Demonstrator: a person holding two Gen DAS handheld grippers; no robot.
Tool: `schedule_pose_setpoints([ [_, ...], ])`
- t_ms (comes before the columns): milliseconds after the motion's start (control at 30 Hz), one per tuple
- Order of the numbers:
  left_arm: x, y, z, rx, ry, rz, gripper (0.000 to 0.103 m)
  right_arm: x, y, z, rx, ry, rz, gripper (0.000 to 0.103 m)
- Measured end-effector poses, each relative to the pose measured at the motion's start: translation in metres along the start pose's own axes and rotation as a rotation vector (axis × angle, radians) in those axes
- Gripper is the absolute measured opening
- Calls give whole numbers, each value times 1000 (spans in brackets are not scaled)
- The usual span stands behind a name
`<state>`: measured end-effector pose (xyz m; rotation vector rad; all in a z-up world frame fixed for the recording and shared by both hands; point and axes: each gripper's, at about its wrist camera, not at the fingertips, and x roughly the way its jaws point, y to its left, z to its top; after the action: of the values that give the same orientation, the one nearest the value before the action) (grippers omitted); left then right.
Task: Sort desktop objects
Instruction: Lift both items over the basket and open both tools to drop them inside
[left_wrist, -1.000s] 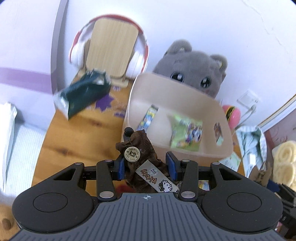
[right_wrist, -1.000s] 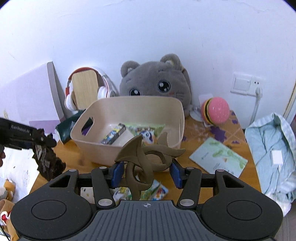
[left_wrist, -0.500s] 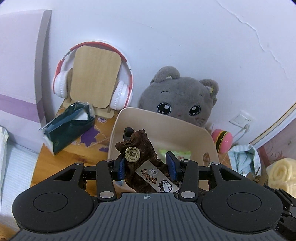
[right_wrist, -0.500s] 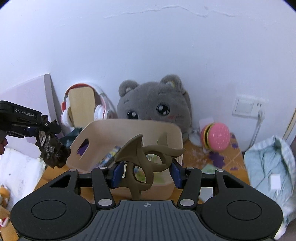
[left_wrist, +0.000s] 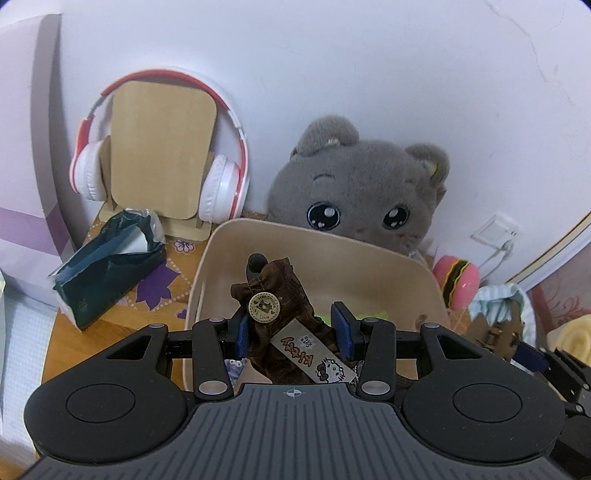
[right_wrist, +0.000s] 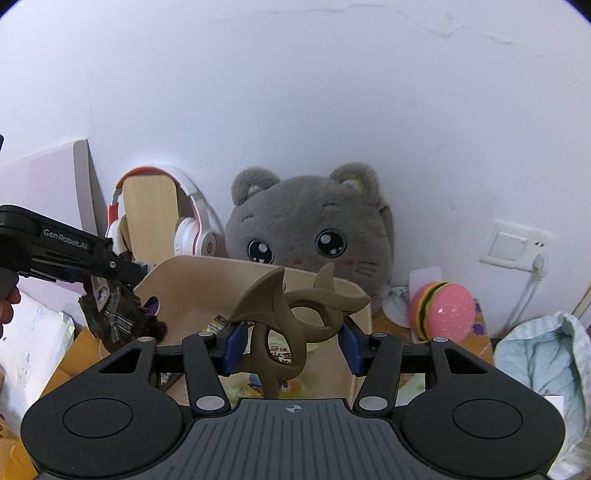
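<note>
Leaning against the wall at the desk's back left corner, red-and-white headphones (left_wrist: 159, 147) hang over a wooden stand (left_wrist: 162, 147), with a dark green pouch (left_wrist: 107, 266) lying just in front of them on the desk (left_wrist: 96, 332). Right of these, the left gripper (left_wrist: 291, 326) has its blue fingers (left_wrist: 242, 332) closed on a brown fabric bow clip (left_wrist: 284, 317) bearing a round button and a cartoon-cat tag, held above the near left rim of a beige bin (left_wrist: 332, 258). In the right wrist view, the right gripper (right_wrist: 293, 345) pinches an olive-brown claw-shaped hair clip (right_wrist: 291, 314) over the bin's near edge, where printed packets (right_wrist: 280, 354) lie inside. Behind the bin sits a grey plush cat (right_wrist: 310, 229), and further right, near the desk's back edge, a pink toy burger (right_wrist: 443, 308).
</note>
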<state>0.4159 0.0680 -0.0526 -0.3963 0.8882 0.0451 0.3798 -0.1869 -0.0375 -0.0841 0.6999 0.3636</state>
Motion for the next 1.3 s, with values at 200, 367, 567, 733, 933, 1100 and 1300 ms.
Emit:
schedule_pose_setpoints([
  [200, 33, -2, -5, 39, 37, 46, 45, 40, 8, -5, -12, 70, 6, 51],
  [367, 55, -3, -11, 78, 65, 77, 46, 65, 7, -8, 0, 126, 10, 51],
  [567, 71, -7, -23, 154, 93, 78, 48, 87, 6, -14, 3, 193, 14, 51],
  [733, 77, -8, -30, 191, 99, 88, 48, 96, 5, -23, 1, 234, 10, 51],
  [933, 73, -11, -32, 206, 85, 63, 88, 94, 2, -28, 4, 250, 5, 65],
  [1100, 61, -21, -37, 269, 51, 81, 91, 83, 0, -25, 19, 225, -4, 88],
  [1300, 44, -21, -44, 278, 36, 69, 92, 63, 3, -20, 7, 187, -13, 99],
])
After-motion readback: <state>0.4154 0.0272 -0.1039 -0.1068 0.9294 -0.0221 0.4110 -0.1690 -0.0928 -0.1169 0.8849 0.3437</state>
